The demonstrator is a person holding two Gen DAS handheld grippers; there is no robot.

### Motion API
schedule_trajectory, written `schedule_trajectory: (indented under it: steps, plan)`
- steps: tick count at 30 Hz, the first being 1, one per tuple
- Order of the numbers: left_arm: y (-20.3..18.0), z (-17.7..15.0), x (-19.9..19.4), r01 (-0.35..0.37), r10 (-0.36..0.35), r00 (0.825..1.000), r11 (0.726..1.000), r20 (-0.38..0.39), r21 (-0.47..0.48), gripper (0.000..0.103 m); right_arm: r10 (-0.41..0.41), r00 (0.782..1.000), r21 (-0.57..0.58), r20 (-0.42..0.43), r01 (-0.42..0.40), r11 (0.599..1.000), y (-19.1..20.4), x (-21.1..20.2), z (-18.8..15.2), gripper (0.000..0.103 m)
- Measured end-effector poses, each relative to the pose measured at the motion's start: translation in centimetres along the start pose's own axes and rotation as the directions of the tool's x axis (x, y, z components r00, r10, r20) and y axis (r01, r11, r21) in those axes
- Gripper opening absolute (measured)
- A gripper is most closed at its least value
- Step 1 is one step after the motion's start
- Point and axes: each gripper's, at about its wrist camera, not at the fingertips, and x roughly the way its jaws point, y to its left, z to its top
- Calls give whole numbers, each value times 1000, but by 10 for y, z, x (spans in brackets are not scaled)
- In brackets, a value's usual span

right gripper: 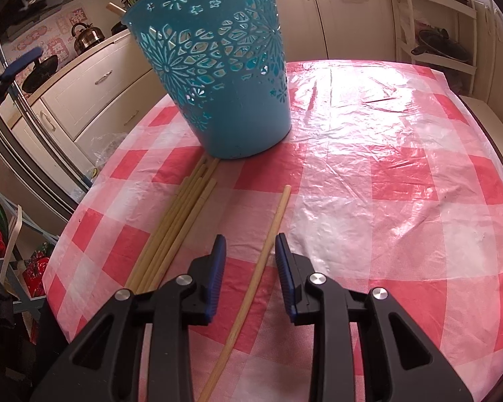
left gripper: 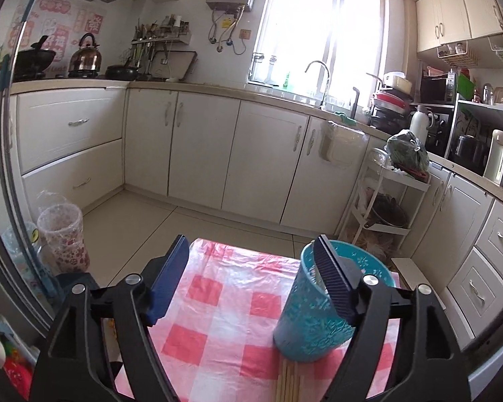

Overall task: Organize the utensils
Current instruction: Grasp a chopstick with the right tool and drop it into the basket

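Nearest me, my right gripper [right gripper: 248, 268] hangs with jaws parted astride a single chopstick [right gripper: 251, 278], not pinching it. Left of it lies a bundle of chopsticks [right gripper: 177, 231] on the pink checked tablecloth [right gripper: 385, 167]. My left gripper [left gripper: 251, 274] is spread wide, empty, beside the teal basket [left gripper: 305, 318]. Beyond stand cream cabinets [left gripper: 198, 144] and a bright window [left gripper: 322, 30].
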Motion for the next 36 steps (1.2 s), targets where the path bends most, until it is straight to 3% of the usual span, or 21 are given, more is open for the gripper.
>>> schedule_trajectory:
  steps: [5, 9, 11, 13, 16, 18, 20, 23, 26, 31, 32, 34, 36]
  plan:
    - [37, -29, -6, -26, 22, 995, 999, -95, -45, 76, -176, 984, -85, 1, 175, 981, 20, 6, 0, 14]
    - [52, -53, -5, -37, 27, 986, 998, -163, -55, 76, -261, 965, -170, -3, 257, 952, 34, 10, 0, 12]
    - [57, -64, -4, -38, 26, 981, 998, -194, -55, 76, -237, 971, -147, -27, 231, 962, 30, 8, 1, 6]
    - [62, -76, -3, -44, 31, 975, 998, -222, -51, 76, -141, 990, -71, -29, 138, 988, 19, -1, -1, 5]
    - [68, -90, 0, -57, 42, 966, 997, -255, -51, 76, -9, 999, 38, 38, 7, 999, 5, -26, -1, 5]
    - [72, -99, 4, -67, 48, 959, 996, -281, -60, 76, 81, 989, 85, 124, -92, 992, 1, -50, 8, 5]
    - [75, -107, 8, -75, 51, 951, 995, -304, -66, 76, 134, 968, 89, 214, -155, 984, 4, -76, 23, 5]
    - [76, -115, 10, -80, 54, 946, 995, -319, -67, 76, 179, 918, 58, 354, -213, 975, 15, -110, 55, 5]
    - [71, -119, 11, -76, 52, 943, 995, -329, -62, 76, 190, 848, 28, 495, -234, 972, 26, -134, 96, 5]
    - [65, -123, 12, -64, 39, 938, 996, -345, -59, 76, 101, 722, -3, 685, -135, 991, 53, -135, 163, 6]
    - [65, -124, 12, -61, 37, 937, 996, -346, -60, 76, 81, 706, -1, 703, -113, 994, 55, -129, 171, 6]
    - [65, -124, 12, -58, 32, 937, 996, -347, -63, 76, 22, 698, 27, 716, -59, 998, 57, -110, 187, 6]
    - [67, -125, 12, -56, 29, 937, 996, -348, -67, 76, -32, 708, 59, 705, -13, 998, 53, -93, 195, 6]
